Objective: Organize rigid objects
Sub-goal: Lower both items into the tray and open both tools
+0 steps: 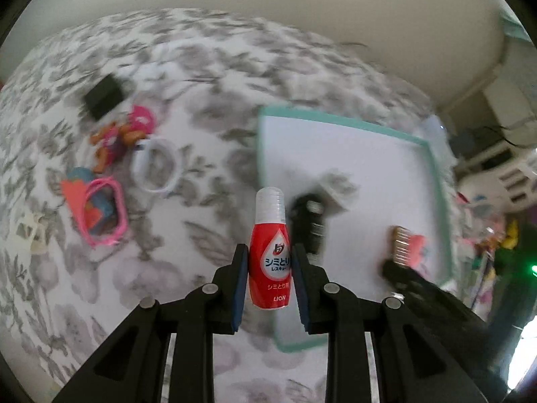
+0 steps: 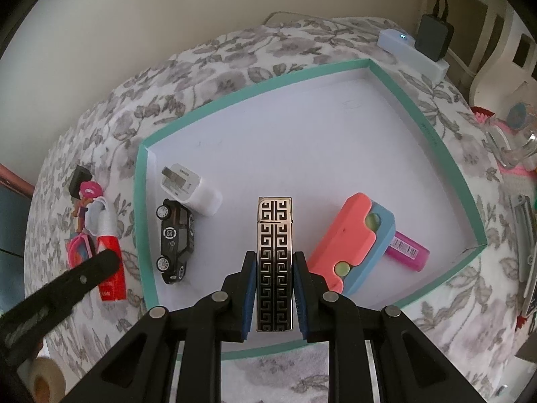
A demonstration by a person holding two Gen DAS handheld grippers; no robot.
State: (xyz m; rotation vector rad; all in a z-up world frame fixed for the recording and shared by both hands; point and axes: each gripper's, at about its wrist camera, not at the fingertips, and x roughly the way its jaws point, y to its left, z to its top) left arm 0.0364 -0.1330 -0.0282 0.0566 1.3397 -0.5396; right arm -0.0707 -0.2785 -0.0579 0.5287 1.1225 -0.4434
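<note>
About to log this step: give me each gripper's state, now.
Left gripper: closed on the red bottle, lifted off the cloth.
Right gripper: closed on the patterned lighter, over the tray.

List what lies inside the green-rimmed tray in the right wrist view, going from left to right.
Black toy car → white charger plug → patterned lighter held in the right gripper → pink and blue block → magenta tube.

Upright red bottle (image 1: 269, 252) off the cloth; patterned lighter (image 2: 275, 262) upright above teal-rimmed tray (image 2: 144, 221)
</note>
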